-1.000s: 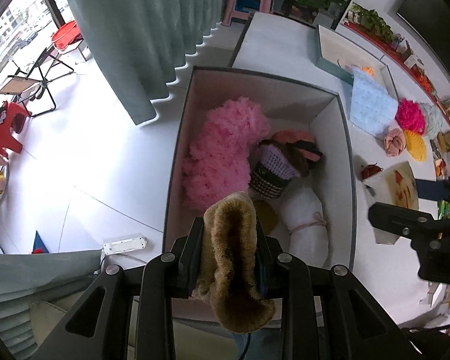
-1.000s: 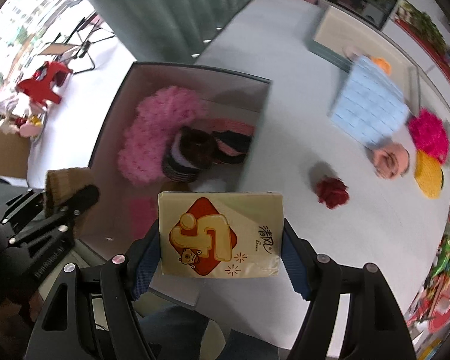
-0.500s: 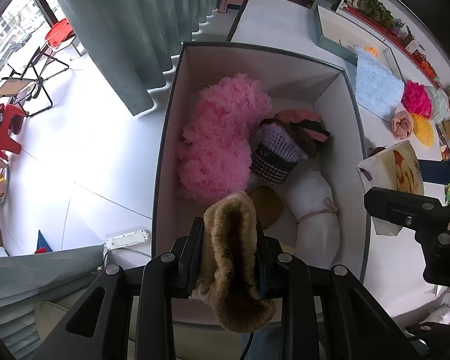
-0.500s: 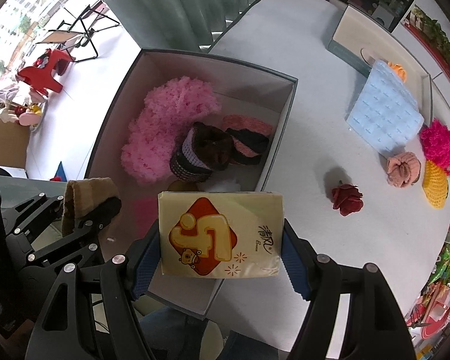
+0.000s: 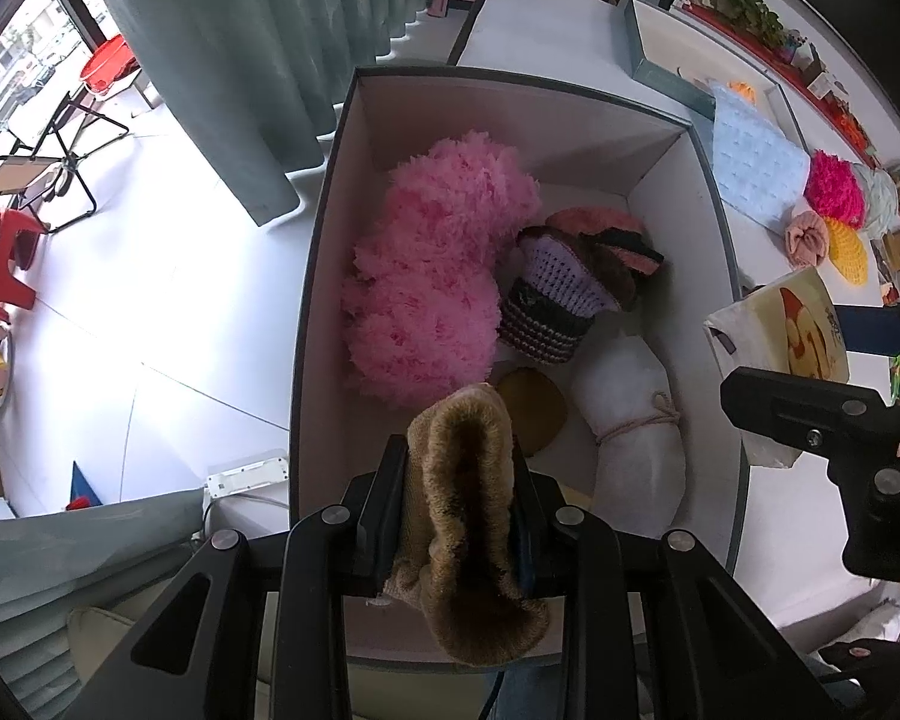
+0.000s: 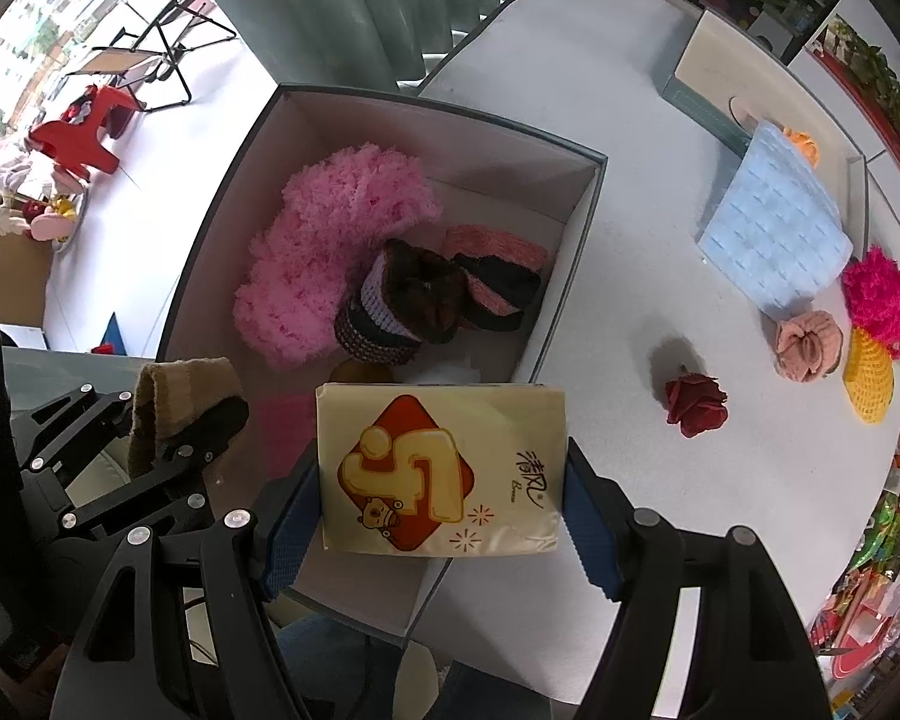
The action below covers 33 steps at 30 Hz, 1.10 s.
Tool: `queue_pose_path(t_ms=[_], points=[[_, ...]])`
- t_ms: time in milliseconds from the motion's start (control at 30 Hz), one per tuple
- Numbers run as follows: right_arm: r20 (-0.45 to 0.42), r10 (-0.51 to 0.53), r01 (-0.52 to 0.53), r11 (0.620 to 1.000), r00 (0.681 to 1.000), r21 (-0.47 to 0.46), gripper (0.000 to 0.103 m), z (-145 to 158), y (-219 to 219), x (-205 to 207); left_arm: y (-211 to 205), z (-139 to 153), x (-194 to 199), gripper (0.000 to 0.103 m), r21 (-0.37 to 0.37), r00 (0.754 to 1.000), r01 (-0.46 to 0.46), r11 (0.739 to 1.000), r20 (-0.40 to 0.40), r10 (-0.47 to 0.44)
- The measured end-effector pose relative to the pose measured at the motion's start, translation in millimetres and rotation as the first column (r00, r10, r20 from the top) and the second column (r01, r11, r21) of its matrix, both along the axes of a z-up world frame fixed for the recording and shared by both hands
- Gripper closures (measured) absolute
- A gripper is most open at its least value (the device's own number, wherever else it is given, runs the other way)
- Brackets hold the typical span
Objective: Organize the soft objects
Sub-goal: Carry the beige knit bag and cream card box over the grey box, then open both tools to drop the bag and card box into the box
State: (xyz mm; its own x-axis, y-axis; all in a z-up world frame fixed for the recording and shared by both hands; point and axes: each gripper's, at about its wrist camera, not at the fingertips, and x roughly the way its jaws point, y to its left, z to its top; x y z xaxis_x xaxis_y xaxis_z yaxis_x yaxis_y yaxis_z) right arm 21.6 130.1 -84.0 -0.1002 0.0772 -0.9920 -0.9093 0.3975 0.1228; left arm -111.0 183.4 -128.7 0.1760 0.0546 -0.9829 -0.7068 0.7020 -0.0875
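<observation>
Your left gripper (image 5: 459, 507) has its fingers clenched on a brown furry sock (image 5: 471, 534) above the near end of the open storage box (image 5: 312, 276). Your right gripper (image 6: 444, 525) clamps a yellow tissue pack (image 6: 441, 471) over the box's near right corner, beside the white bench (image 6: 630, 480).

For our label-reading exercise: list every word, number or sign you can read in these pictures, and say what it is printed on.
"清风": brand characters on the yellow tissue pack.
Small script under those characters: too small to read.
Big yellow figure on the pack's red diamond: stylised, not clearly readable.
Packets at the table's far right edge: print too blurred.
</observation>
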Motion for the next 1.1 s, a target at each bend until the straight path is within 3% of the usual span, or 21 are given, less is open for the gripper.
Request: queue_pose_path(t_ms=[833,900,933,967,1100], points=[[-0.031,0.014,-0.014,1.000,0.999,-0.026,0.027,-17,12,-5,-2,-13,10,0.071,-0.023,0.998,0.051,0.998,-0.026,-0.051],[-0.043,0.018,-0.019,0.999,0.999,-0.028,0.026,-19,12,-5,-3,-13,11,0.050,-0.020,0.998,0.055,0.998,-0.023,-0.056],[-0.051,0.018,-0.019,0.999,0.999,-0.029,0.025,-19,12,-6,-4,-11,10,0.026,-0.011,0.999,0.051,0.999,-0.020,-0.051],[-0.058,0.015,-0.017,0.999,0.998,-0.028,0.023,-20,12,-6,-4,-9,9,0.013,0.001,0.999,0.045,0.999,-0.011,-0.045],[-0.061,0.008,-0.009,1.000,0.998,-0.012,0.018,-18,10,-4,-4,-3,12,0.001,0.034,0.999,0.047,0.998,-0.015,-0.047]])
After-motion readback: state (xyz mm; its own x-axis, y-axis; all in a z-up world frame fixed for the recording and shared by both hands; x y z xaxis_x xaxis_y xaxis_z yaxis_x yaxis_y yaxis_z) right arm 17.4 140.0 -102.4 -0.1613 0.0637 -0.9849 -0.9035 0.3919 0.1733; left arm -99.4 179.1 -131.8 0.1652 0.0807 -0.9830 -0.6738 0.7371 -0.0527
